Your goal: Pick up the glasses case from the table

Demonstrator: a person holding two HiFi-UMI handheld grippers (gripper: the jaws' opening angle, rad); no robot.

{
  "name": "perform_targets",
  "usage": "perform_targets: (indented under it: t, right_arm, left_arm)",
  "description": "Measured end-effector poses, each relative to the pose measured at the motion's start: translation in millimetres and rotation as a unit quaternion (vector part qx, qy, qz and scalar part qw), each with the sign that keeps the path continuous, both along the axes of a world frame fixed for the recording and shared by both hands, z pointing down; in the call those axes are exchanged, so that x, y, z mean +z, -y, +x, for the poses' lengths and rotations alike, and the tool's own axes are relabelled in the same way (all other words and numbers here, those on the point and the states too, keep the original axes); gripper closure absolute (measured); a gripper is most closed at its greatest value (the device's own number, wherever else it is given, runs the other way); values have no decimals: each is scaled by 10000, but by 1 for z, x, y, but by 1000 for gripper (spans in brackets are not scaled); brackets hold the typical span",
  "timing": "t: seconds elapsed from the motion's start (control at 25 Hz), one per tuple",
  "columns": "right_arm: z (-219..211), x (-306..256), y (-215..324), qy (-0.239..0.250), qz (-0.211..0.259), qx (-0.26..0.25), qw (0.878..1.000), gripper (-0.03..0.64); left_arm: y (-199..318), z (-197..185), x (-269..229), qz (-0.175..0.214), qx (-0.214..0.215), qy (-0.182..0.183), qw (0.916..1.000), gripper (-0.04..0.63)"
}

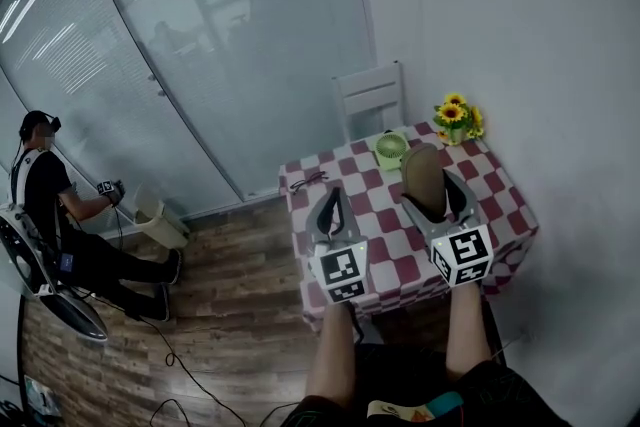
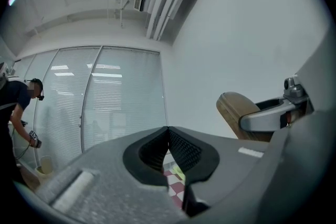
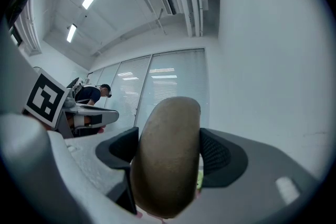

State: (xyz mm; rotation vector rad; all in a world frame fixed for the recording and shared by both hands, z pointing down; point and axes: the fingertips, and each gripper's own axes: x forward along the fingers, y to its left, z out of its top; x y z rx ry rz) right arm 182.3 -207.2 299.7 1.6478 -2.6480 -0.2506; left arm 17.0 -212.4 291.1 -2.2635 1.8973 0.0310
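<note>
My right gripper (image 1: 437,183) is shut on the brown glasses case (image 1: 424,177), which stands on end above the red-and-white checked table (image 1: 510,205). In the right gripper view the glasses case (image 3: 167,157) fills the space between the two dark pads, held by its sides in my right gripper (image 3: 170,152). My left gripper (image 1: 335,202) hovers over the table's left half with its jaws together and nothing in them. In the left gripper view my left gripper (image 2: 169,147) has its pad tips touching, and the glasses case (image 2: 235,115) shows at the right.
On the table lie a pair of dark glasses (image 1: 306,181) at the left edge, a green bowl-like thing (image 1: 391,148) at the back and a pot of sunflowers (image 1: 456,118) in the far right corner. A white chair (image 1: 371,98) stands behind. A person (image 1: 60,205) crouches at the left by a bin (image 1: 160,218).
</note>
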Motion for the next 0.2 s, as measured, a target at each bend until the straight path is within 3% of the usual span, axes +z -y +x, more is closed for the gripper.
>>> perform_targets:
  t: [0.2]
  right_arm:
    - [0,3,0,-28,0,19,10000,250]
  left_arm:
    - [0,0,6,-32,22,32,10000,584]
